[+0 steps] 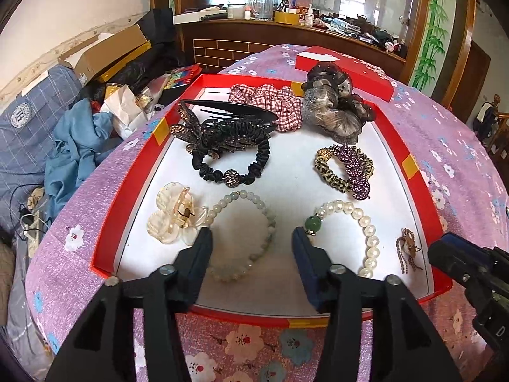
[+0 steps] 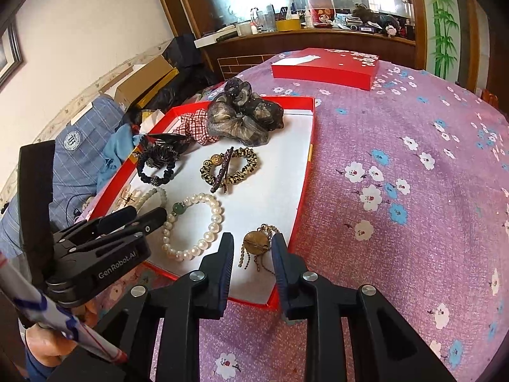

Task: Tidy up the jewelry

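1. A shallow red tray (image 1: pixel 416 172) with a white floor lies on a table covered by a purple floral cloth (image 2: pixel 397 146); all the jewelry and hair pieces lie inside it.
2. Left gripper (image 1: pixel 253 234): jaws wide apart and holding nothing, poised over the tray's near edge. A pale jade-coloured bead bracelet (image 1: pixel 254 203) lies between and just ahead of them.
3. Right gripper (image 2: pixel 251 243): jaws apart, one on each side of a small brass brooch with hanging chains (image 2: pixel 256 245) near the tray's near right corner; contact with it cannot be determined.
4. A pearl bracelet with one green bead (image 1: pixel 362 219) lies between the pale bracelet and the brooch.
5. A translucent shell-coloured claw clip (image 1: pixel 175 216) lies at the near left, touching the pale bracelet.
6. Middle row: a black scrunchie (image 1: pixel 241 165) under a rhinestone bow clip (image 1: pixel 203 130), and a leopard-print scrunchie (image 1: pixel 331 172) crossed by a purple rhinestone clip (image 1: pixel 356 172).
7. Far row: a red plaid scrunchie (image 1: pixel 276 102) beside a grey-brown fabric hair flower (image 1: pixel 334 108).
8. A red box lid (image 2: pixel 327 67) lies on the cloth beyond the tray, well apart.
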Tool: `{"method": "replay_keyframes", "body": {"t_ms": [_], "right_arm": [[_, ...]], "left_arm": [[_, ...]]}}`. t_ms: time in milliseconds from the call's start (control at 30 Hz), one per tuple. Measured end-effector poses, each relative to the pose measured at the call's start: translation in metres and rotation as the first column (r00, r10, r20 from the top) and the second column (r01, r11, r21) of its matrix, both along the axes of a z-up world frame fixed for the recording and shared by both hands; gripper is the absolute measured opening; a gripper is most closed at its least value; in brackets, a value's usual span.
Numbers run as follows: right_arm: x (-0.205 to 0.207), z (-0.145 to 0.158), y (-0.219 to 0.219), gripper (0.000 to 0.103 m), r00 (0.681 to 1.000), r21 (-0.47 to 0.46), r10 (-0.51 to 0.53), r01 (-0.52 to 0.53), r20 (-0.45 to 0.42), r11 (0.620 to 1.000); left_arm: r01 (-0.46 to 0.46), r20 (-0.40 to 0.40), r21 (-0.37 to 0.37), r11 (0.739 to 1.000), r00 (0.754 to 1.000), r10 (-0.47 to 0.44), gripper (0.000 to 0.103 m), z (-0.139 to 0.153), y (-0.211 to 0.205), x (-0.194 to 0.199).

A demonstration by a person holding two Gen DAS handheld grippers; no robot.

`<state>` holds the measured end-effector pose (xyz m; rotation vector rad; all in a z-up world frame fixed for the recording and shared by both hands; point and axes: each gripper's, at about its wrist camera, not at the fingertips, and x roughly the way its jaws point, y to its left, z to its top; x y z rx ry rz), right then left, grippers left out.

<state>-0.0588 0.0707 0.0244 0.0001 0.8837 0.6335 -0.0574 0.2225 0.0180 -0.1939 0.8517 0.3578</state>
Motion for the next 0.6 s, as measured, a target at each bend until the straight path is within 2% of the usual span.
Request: {"method": "replay_keyframes", "body": {"t_ms": [200, 433, 600], "right_arm": [[-0.004, 0.001, -0.003, 0.028, 1.000, 0.008, 0.009, -0.009, 0.003, 1.000], [-0.003, -0.001, -0.003, 0.028, 1.000, 0.008, 0.022, -0.022, -0.001, 1.000], [-0.002, 0.003, -0.007, 0.029, 1.000, 0.021, 0.014, -0.014, 0.001, 1.000]], "left_arm": [[-0.008, -0.015, 0.023, 1.000, 1.000, 0.009, 0.069, 0.000, -0.005, -0.004], [-0.021, -0.023, 0.071, 0.997, 0.999, 0.023, 0.076, 0.001, -0.012, -0.008], [-0.037, 0.024, 0.081, 0.996, 0.999, 0.036, 0.083, 0.008, -0.015, -0.017]]}}
